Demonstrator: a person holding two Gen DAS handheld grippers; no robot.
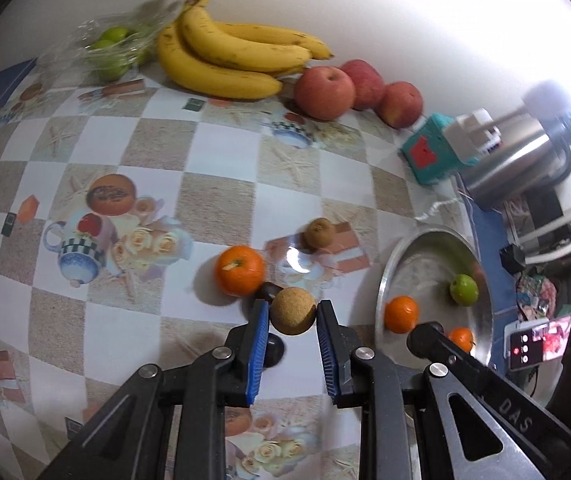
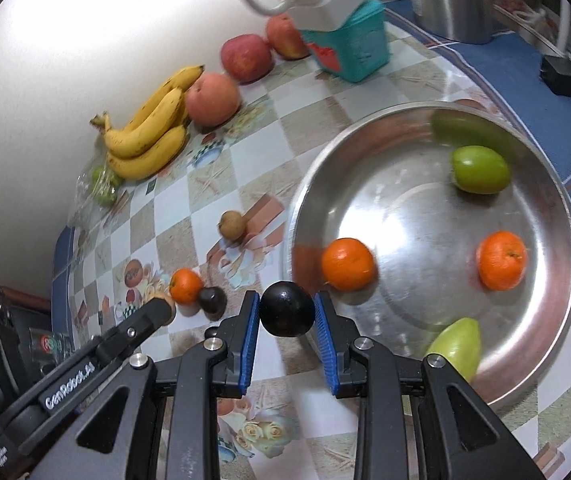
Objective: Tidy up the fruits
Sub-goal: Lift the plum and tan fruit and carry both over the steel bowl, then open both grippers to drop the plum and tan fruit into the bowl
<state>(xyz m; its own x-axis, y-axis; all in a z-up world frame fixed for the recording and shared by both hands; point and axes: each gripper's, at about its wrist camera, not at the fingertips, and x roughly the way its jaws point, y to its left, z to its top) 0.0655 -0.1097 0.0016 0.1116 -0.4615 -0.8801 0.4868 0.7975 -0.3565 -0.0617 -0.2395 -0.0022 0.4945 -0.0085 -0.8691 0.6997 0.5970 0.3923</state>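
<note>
The left tool (image 1: 292, 312) is clamped on a round, tan, rough-skinned fruit (image 1: 292, 311), its blue pads (image 1: 256, 352) pressing either side, low in the middle of the left wrist view. Just behind that fruit, touching or nearly so, sits an orange (image 1: 239, 270) on the checked worktop (image 1: 85, 312), and a small brown fruit (image 1: 319, 232) lies a little farther up. A dark round fruit (image 1: 273, 350) shows under the left finger.

The right tool (image 2: 287, 314) grips a dark, almost black round fruit (image 2: 287, 314) between its own blue pads (image 2: 250, 340), at the near left rim of the steel bowl (image 2: 557, 320); whether it is over the rim or just short of it I cannot tell. Inside the bowl are two oranges (image 2: 348, 264), one left of centre and one toward the right, a green fruit (image 2: 480, 169) at the upper right, and another green fruit (image 2: 455, 346) at the lower edge, partly hidden by the tool.

Along the white wall, at the top of the left wrist view, stand a bunch of bananas (image 1: 229, 56), three red apples (image 1: 324, 93) to their right, and a clear bag of green fruit (image 1: 113, 48) to their left. A teal box (image 1: 425, 152) with a white power strip (image 1: 471, 136) on top lies beyond the apples.
</note>
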